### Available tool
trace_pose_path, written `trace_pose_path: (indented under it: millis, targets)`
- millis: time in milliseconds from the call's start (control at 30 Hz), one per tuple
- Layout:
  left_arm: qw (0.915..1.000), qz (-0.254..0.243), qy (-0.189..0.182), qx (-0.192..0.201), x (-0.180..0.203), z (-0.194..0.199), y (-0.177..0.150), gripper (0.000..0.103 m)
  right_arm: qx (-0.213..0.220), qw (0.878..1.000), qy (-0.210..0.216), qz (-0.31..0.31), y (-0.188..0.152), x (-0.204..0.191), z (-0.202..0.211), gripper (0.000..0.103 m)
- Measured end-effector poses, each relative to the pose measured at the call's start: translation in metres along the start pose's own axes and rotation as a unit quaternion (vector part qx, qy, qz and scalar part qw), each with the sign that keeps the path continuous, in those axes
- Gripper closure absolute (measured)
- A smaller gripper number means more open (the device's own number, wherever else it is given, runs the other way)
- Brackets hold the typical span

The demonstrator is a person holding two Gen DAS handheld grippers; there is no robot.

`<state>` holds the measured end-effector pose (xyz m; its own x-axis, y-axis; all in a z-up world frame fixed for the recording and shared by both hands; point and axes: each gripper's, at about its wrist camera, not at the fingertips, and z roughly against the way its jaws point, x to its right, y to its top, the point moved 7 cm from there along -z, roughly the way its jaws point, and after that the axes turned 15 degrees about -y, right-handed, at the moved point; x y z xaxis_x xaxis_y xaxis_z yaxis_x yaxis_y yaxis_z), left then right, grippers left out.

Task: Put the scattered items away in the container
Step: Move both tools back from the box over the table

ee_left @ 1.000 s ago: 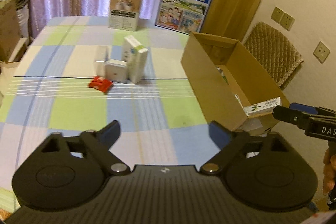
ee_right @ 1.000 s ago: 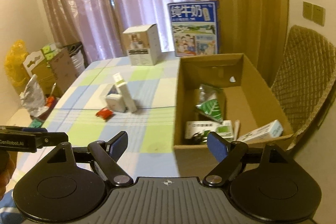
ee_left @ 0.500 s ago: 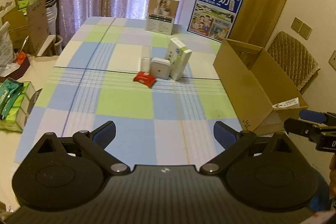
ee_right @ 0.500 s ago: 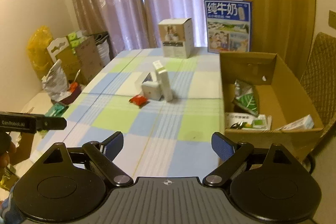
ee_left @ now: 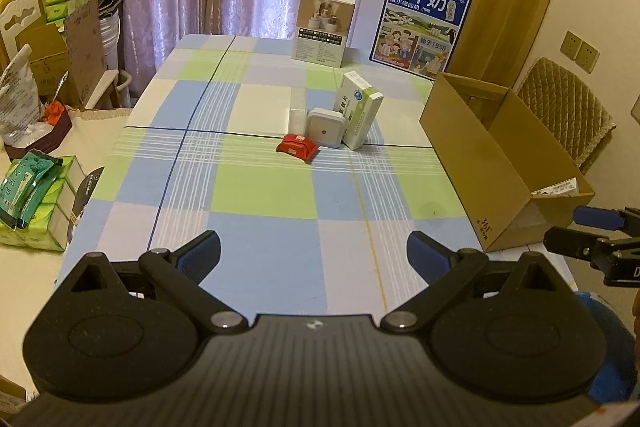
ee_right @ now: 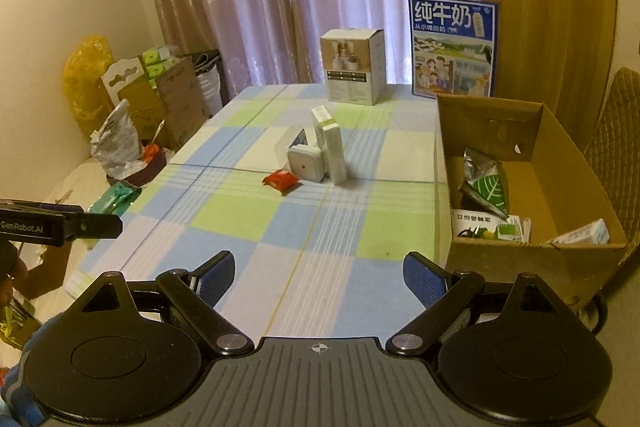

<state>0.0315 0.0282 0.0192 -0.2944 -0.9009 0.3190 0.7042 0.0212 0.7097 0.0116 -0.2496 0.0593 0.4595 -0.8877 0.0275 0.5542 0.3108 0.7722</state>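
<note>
On checked cloth, red packet, crumpled

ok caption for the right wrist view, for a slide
Right gripper, fingers open and empty, facing a red packet and white boxes on the checked table, cardboard box at right.

Both grippers are black with ribbed housings, round side discs, silver pivot screws and blue finger pads
</note>
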Motion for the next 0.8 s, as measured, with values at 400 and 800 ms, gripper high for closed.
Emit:
trace_pose_path:
  millis: [400,800]
  targets:
    - [0.9997,-0.018,-0.005,-0.018,-0.006,-0.014,0.006,0.005,-0.01,1.0,0.009,0.013,0.008,-0.008,-0.019,0.014]
    - [0.9975,-0.04,-0.015,-0.056,-0.033,-0.072,0.025,0.005,-0.019,0.998,0.024,0.051,0.05,-0.022,-0.082,0.014]
